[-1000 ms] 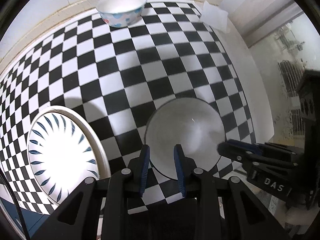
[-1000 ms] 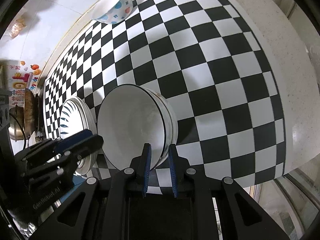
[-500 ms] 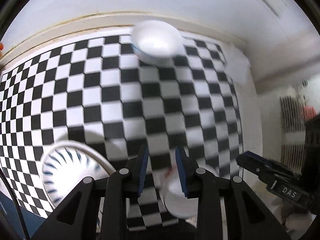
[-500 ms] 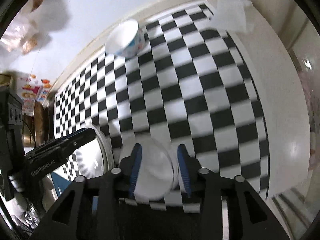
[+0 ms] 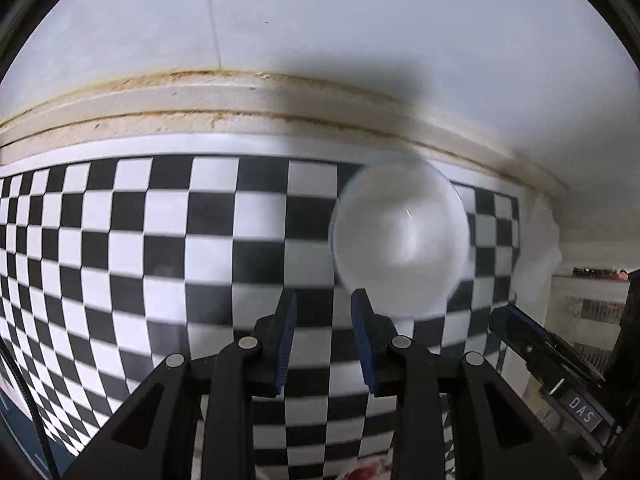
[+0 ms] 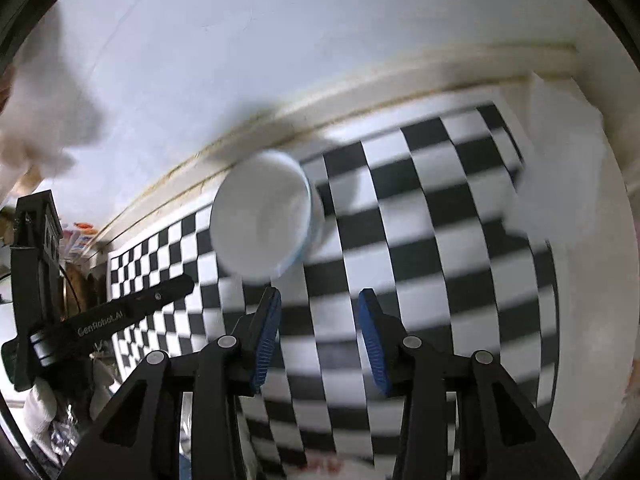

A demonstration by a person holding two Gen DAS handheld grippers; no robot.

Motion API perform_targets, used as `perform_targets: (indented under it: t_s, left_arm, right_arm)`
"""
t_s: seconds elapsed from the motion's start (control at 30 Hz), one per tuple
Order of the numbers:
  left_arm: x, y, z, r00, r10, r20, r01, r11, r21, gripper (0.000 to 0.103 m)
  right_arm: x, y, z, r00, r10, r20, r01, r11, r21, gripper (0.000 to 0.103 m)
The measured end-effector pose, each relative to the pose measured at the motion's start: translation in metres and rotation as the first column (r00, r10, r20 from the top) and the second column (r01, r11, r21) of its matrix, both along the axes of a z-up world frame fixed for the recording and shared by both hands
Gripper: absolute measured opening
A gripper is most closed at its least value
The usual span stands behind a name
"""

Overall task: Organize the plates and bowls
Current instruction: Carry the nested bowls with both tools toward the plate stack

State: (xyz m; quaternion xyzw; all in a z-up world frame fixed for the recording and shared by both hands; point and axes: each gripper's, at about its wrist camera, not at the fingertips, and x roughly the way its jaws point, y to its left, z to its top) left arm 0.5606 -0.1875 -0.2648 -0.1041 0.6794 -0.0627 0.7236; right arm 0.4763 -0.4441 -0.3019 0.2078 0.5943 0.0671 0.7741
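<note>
Left gripper (image 5: 323,300): fingers apart with a clear gap, blue pads (image 5: 286,332) facing each other, nothing between them; only checkered cloth shows in the gap
Left contact: right fingertip sits at the bowl's near edge in this view; whether it touches is unclear because of blur
Right gripper (image 6: 319,298): fingers spread wide, wider than the left, holding nothing; cloth (image 6: 436,264) shows between the pads (image 6: 370,332)
Right contact: the left fingertip lies just below the bowl's rim, apart from it
Bowl (image 5: 400,236): white, blurred, standing on the checkered cloth (image 5: 160,248) near its far edge, close to the cream ledge (image 5: 200,108) under the wall; in the right view the bowl (image 6: 262,216) shows a blue tint on its outer side
Napkin (image 6: 560,160): white, lying at the cloth's far right corner, well apart from the bowl
Other gripper: each view shows the other black tool off to the side, away from the bowl
</note>
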Motion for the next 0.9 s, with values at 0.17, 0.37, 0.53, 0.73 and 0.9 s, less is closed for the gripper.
perform_targets:
  t_s: [0.17,0.37,0.53,0.73,0.9]
  left_arm:
    - [0.026,-0.008,-0.025,0.999,-0.017,-0.046,0.018,1.0,0.018,0.026]
    - [0.038,-0.017,-0.048,0.995,-0.042,-0.087,0.044,0.999,0.029,0.026]
    - [0.039,-0.021,-0.056,0.995,-0.064,-0.077,0.067,0.997,0.041,0.025]
    - [0.036,-0.032,-0.052,0.995,-0.088,-0.049,0.089,0.996,0.024,0.013]
    - [0.032,-0.034,-0.043,0.995,-0.101,-0.018,0.102,0.994,0.043,0.013]
  right_arm:
    - [0.048,0.011,-0.024,0.998,0.037,-0.042,-0.039,0.998,-0.047,0.043]
    - [0.079,0.015,-0.055,0.994,0.046,-0.104,-0.052,0.997,-0.051,0.043]
    - [0.086,0.013,-0.07,0.991,0.044,-0.129,-0.049,0.998,-0.033,0.039]
    - [0.087,0.017,-0.076,0.989,0.058,-0.139,-0.055,0.998,0.022,0.013]
    - [0.081,0.024,-0.071,0.989,0.08,-0.128,-0.083,0.996,-0.023,0.011]
